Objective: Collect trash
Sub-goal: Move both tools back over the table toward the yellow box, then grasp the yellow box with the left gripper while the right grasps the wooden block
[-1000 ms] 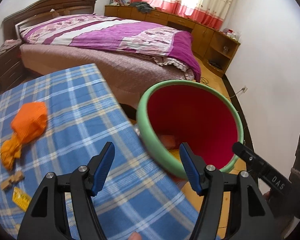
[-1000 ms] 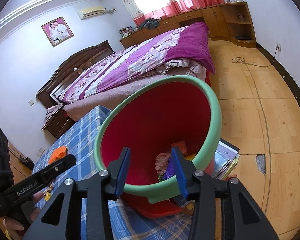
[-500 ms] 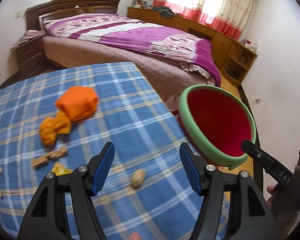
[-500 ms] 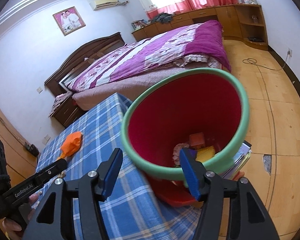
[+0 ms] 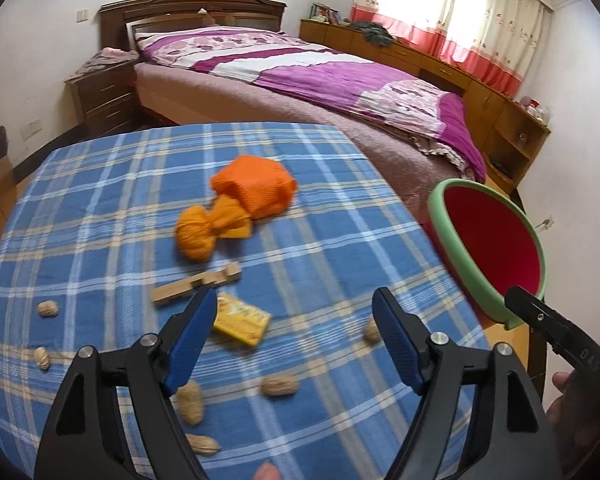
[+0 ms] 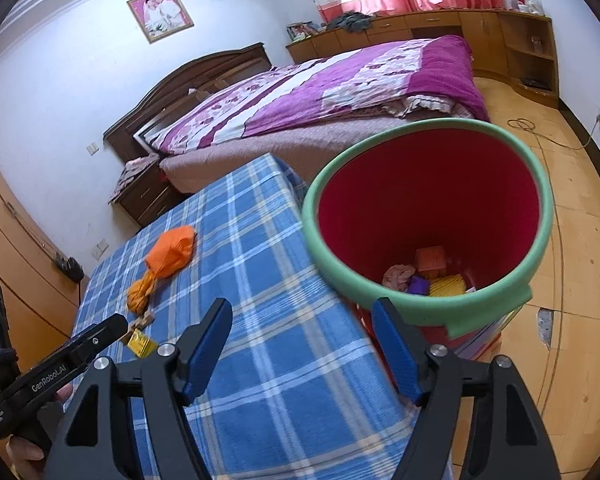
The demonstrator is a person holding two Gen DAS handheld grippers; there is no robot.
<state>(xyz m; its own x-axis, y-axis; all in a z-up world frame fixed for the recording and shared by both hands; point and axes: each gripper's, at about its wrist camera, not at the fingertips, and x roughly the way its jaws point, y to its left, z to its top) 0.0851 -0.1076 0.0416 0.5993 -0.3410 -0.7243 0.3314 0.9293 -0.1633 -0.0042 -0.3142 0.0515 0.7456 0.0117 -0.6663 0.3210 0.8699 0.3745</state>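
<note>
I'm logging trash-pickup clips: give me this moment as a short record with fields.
surface: table with a blue plaid cloth
bin: red bin with a green rim, beside the table's edge
bin contents: orange block, pink, purple and yellow scraps
trash on table: orange mesh bag, wooden block, yellow packet, peanut shells
left hand-held gripper: open, empty, above the packet
right hand-held gripper: open, empty
</note>
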